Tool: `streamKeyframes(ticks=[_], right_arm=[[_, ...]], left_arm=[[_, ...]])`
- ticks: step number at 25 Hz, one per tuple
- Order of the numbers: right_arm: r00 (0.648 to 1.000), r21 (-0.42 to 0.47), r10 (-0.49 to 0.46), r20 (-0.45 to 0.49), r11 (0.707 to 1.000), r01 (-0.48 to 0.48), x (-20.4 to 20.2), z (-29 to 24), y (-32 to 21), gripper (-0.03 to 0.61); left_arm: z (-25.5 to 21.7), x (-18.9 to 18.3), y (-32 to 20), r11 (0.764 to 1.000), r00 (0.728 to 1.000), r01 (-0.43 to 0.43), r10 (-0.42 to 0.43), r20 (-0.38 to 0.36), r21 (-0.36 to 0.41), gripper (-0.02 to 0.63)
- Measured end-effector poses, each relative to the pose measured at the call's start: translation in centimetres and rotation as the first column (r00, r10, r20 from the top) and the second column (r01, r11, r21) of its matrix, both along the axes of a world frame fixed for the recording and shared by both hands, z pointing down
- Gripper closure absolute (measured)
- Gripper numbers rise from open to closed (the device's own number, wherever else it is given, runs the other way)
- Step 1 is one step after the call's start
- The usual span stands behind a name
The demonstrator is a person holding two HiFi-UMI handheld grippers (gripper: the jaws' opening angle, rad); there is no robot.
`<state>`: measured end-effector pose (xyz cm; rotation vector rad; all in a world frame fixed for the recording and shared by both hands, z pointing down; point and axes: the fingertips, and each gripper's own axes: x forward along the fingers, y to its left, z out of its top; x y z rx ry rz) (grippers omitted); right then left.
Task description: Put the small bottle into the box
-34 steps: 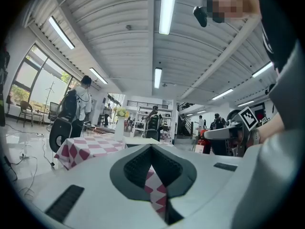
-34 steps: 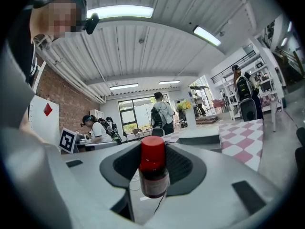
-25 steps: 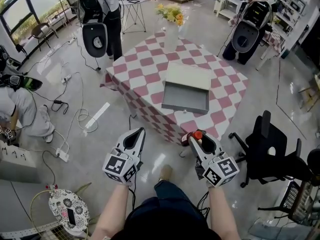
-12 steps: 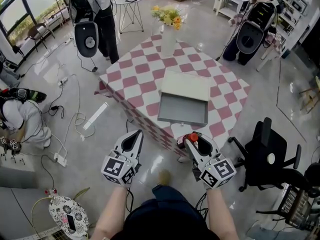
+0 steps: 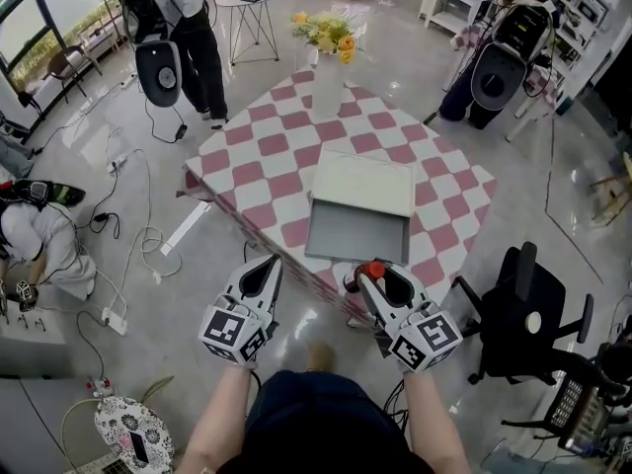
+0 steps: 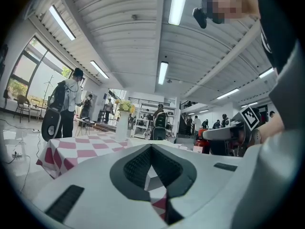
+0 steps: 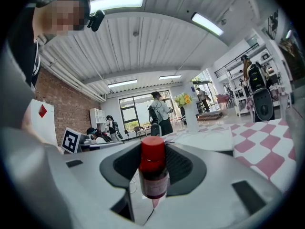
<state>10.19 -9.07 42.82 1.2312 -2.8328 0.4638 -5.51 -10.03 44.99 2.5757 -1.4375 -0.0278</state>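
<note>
Two right gripper (image 7: pixel 153 168) fingers (image 7: pixel 187 168) clamp the small bottle (image 7: pixel 153 181) upright; left gripper (image 6: pixel 151 165) fingers (image 6: pixel 131 168) together.

From the head view I could make out only the red cap of the small bottle (image 5: pixel 375 269); the right gripper (image 5: pixel 379 278) covered the rest of it. In the right gripper view its label was too blurred for me to read. The table's (image 5: pixel 259 161) near corner was hidden behind that gripper, and a crouching person (image 5: pixel 39 245) was cut off at the left edge.
</note>
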Motion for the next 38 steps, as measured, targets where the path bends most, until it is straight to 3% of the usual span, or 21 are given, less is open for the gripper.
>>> streamKeyframes(ticks=[10,27,38], right_arm=[[1.0,-0.022,0.0,-0.005,1.0,0.0,-2.0,0.4,-4.0,0.426],[0.996,-0.082,0.077,-0.036,0.993,-0.079,-5.5,3.2,-10.3,0.426],[0.987,-0.103,0.048,-0.151,0.993,-0.064,-7.7,5.9,-12.2,0.426]], left_arm=[[0.2,-1.2,-4.1,0.999,1.0,-0.029,0.029,0.011,-0.02,0.612],[2.9,-2.0,-11.3,0.985,0.988,-0.157,0.157,-0.011,-0.07,0.612],[4.4,-2.6,-13.7,0.976,0.981,-0.196,0.194,-0.028,-0.097,0.612]])
